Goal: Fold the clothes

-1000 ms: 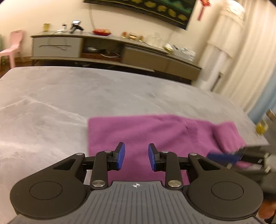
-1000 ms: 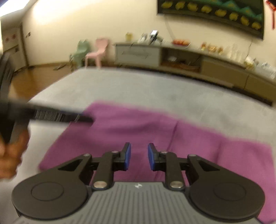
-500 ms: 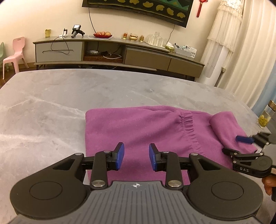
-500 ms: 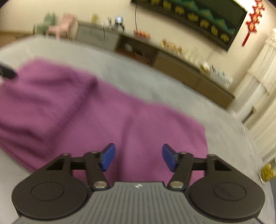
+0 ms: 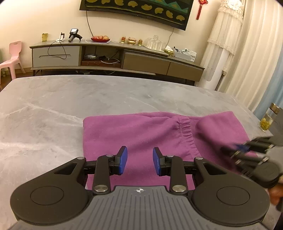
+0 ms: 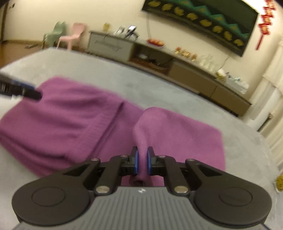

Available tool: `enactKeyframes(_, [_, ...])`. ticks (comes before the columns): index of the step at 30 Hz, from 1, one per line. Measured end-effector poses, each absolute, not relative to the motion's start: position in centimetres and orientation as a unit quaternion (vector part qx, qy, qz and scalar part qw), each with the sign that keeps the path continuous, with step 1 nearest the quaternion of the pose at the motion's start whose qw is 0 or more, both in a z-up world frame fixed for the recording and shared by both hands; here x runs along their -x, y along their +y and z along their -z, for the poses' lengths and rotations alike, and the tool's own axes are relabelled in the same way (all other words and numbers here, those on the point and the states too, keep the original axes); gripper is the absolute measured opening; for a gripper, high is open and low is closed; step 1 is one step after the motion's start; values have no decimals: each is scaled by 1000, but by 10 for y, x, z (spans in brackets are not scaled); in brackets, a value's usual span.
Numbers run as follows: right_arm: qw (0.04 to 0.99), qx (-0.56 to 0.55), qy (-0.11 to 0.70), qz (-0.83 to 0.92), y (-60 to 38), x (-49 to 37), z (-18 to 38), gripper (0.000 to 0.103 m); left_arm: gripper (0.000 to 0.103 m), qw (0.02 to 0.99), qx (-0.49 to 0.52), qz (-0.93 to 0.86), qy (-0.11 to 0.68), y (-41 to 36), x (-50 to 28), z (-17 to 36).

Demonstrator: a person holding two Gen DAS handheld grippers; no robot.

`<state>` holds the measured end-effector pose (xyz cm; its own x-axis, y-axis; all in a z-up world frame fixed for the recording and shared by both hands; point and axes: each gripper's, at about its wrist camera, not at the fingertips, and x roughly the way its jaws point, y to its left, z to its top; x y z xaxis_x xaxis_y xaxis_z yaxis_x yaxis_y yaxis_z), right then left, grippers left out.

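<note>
Two grippers here: right gripper point(image 6: 142, 162) has just been closing and now pinches a ridge of the purple fleece garment point(image 5: 141, 131) lying mid-frame on the grey marble-look table point(image 5: 70, 99), probably to fold it; left gripper point(image 5: 139, 161) hovers open, empty.

a low sideboard point(image 5: 115, 58) lines the cream wall point(image 5: 44, 16) beside pale curtains point(image 5: 254, 58).

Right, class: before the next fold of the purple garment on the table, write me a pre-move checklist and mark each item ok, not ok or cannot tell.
1. Right hand-held gripper has just closed on a raised ridge of the purple garment: ok.
2. Left hand-held gripper open, holding nothing: ok.
3. Grey table beyond the garment bare: ok.
4. Cloth flat by the elastic band: not ok, puckered.
5. Glass jar clear of the fold path: cannot tell.
</note>
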<state>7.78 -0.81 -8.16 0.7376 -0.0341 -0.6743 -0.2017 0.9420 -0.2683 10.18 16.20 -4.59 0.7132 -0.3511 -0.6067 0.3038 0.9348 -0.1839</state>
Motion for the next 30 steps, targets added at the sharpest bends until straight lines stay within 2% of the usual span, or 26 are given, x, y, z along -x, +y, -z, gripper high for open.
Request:
enactKeyframes(1, [914,167,368,-45,-7,-79,91,11,34,925,32,177,336,161,-102,47])
enactKeyframes(4, [917,167,358,-51,-5,-72,98,24,34,926,28,176,334,157,-99,46])
enactKeyframes(5, [919,155,357,-59,-6,-69,94,39,34,926,30,184,327,155,-96,43])
enactKeyframes(6, [924,145,347,-62,-9,-63,85,46,34,927,32,196,318,153,-92,38])
enactKeyframes(10, [940,111,316,-57,-21,-47,58,41,41,917,37,254,305,135,-78,34])
enactKeyframes(12, [943,104,314,-35,-30,-47,55,26,41,909,21,269,318,120,-76,46])
enactKeyframes(16, [924,108,367,-22,-52,-59,92,26,41,903,-27,238,357,100,-80,76])
enactKeyframes(19, [925,85,367,-45,-67,-58,73,24,41,907,-20,249,338,99,-70,64])
enactKeyframes(21, [938,68,339,-39,-84,-62,52,24,41,910,-16,262,321,96,-62,53])
enactKeyframes(24, [944,56,326,0,-125,-94,36,25,43,909,-16,287,301,83,-50,39])
enactKeyframes(28, [913,27,406,19,-192,-154,73,23,43,907,-21,288,308,45,-52,36])
enactKeyframes(29, [901,21,434,4,-204,-163,89,25,43,906,-25,286,310,35,-53,35])
enactKeyframes(30, [904,18,427,-10,-210,-163,92,28,43,907,-29,284,310,25,-55,34])
